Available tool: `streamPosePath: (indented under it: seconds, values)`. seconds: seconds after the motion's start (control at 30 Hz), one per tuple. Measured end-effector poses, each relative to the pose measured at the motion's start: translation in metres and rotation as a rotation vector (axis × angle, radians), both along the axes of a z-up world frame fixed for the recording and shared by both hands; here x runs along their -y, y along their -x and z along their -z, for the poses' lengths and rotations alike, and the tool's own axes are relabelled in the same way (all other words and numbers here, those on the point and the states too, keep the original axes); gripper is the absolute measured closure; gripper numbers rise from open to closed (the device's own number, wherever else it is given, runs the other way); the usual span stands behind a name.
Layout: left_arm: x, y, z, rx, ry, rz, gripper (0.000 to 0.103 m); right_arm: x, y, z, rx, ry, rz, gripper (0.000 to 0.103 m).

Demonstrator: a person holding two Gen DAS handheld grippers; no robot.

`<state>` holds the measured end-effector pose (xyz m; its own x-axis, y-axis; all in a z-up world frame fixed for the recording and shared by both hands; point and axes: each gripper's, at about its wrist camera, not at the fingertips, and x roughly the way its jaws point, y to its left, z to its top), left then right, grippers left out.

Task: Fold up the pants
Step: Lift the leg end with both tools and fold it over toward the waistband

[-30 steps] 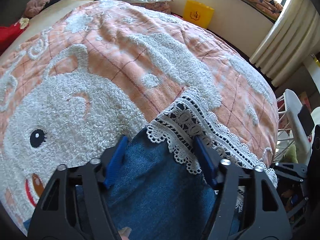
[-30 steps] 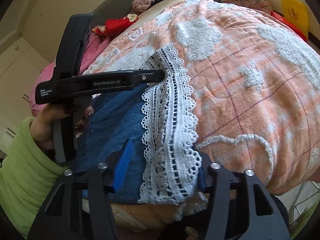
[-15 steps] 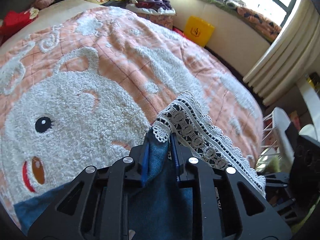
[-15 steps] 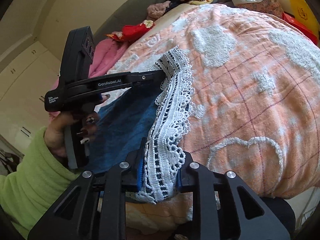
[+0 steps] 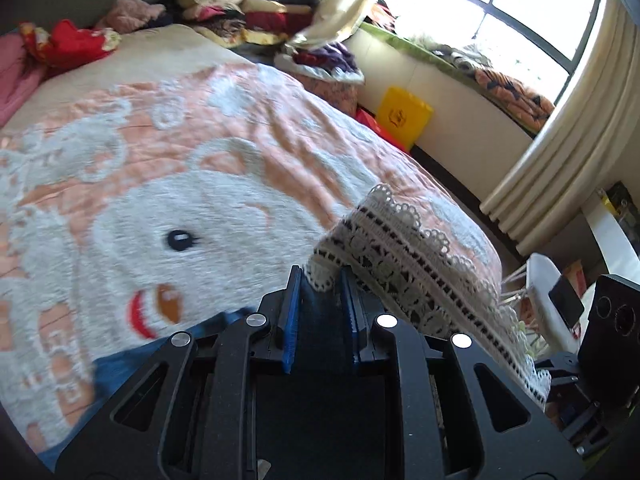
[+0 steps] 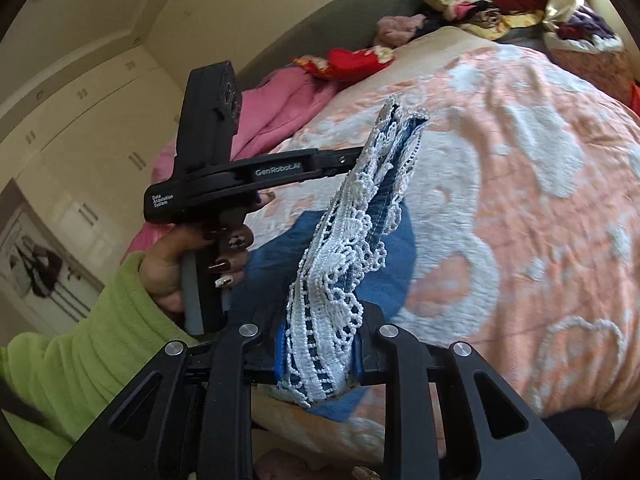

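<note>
The pants are blue denim [image 6: 384, 276] with a white lace hem [image 5: 412, 268]. My left gripper [image 5: 320, 300] is shut on one end of the hem, lifting it above the bed. My right gripper [image 6: 318, 356] is shut on the other end of the lace hem [image 6: 340, 280]. The hem hangs stretched between the two grippers. The left gripper also shows in the right wrist view [image 6: 352, 160], held in a hand with a green sleeve. The rest of the denim lies on the bed below.
The bed carries an orange and white quilt [image 5: 200, 200] with a bear face. Piles of clothes [image 5: 256, 16] lie at the bed's far end. A yellow bag [image 5: 404, 116] stands by the window wall. A white rack [image 5: 548, 300] stands at the bed's right.
Both grippers closed on the lace hem and lifted it off the quilt. The hem now hangs raised between them, with the denim drawn up after it.
</note>
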<state>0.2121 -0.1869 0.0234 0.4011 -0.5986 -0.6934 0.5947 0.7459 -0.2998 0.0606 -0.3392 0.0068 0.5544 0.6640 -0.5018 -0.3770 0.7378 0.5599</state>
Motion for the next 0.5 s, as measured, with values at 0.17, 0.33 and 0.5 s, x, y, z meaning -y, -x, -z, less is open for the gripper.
streamPosePath:
  seconds: [0.17, 0.33, 0.5]
  values:
    - [-0.046, 0.000, 0.006, -0.013, 0.021, -0.085, 0.091, -0.054, -0.018, 0.004, -0.028, 0.067, -0.110, 0.081]
    - [-0.086, 0.002, 0.019, -0.044, 0.044, -0.165, 0.091, -0.105, -0.028, 0.018, -0.062, 0.143, -0.187, 0.081]
    - [-0.137, 0.011, 0.029, -0.071, 0.109, -0.284, 0.091, -0.136, -0.020, 0.027, -0.057, 0.211, -0.254, 0.081]
